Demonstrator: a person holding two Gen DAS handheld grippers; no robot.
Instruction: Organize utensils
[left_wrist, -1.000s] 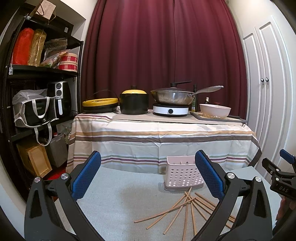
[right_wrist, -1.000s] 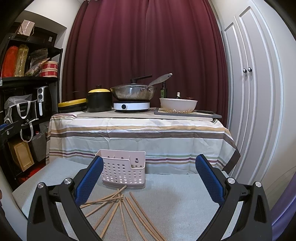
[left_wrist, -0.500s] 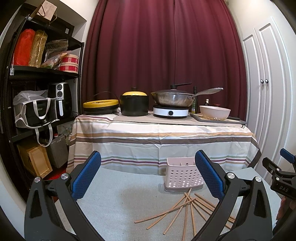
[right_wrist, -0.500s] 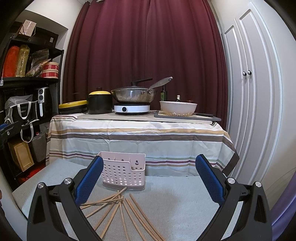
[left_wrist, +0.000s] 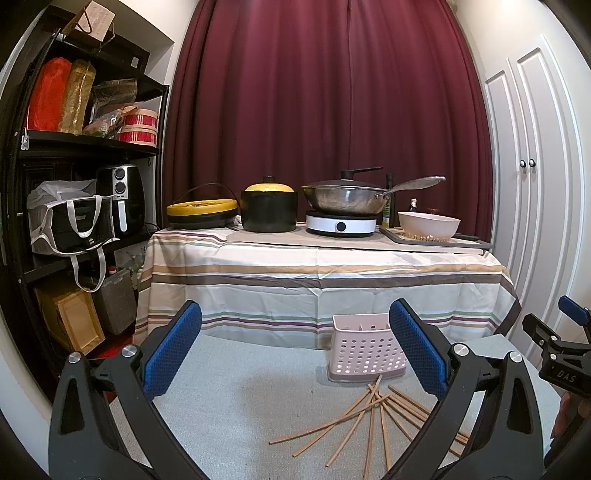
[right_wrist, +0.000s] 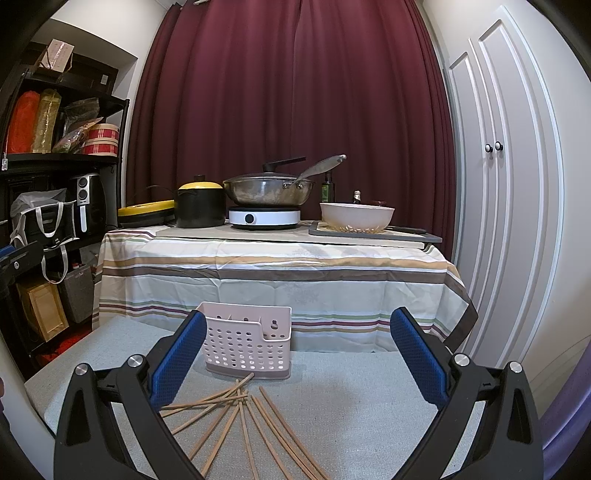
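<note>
Wooden chopsticks (right_wrist: 236, 417) (left_wrist: 373, 421) are lying scattered in a loose fan on the grey tabletop (right_wrist: 351, 398) (left_wrist: 229, 398), several crossing one another at their far ends. Those far ends are reaching close to the base of a pale pink perforated utensil basket (right_wrist: 248, 341) (left_wrist: 366, 349), which is standing upright just behind them; whether any stick is touching the basket cannot be told. The basket's inside is divided into compartments, and no contents are showing above its rim.

The right gripper (right_wrist: 295, 354) is hovering above the chopsticks with its blue-padded jaws spread wide apart, holding nothing. In its own view the left pad is overlapping the basket's left edge. The left gripper (left_wrist: 295, 347) is hovering further to the left, jaws likewise standing wide apart and gripping nothing, with the basket and chopsticks sitting toward its right-hand pad. The right gripper's tip (left_wrist: 569, 354) is showing at the right edge of the left wrist view.

Beyond the tabletop a second table under a striped cloth (right_wrist: 273, 277) is carrying a wok on an induction hob (right_wrist: 264, 218), a black pot with a yellow lid (right_wrist: 200, 205) and a cream bowl (right_wrist: 356, 218). A dark red curtain (right_wrist: 295, 110) is hanging behind, black shelving (left_wrist: 74, 184) is standing at the left, and white cupboard doors (right_wrist: 509, 203) are closing the right side
</note>
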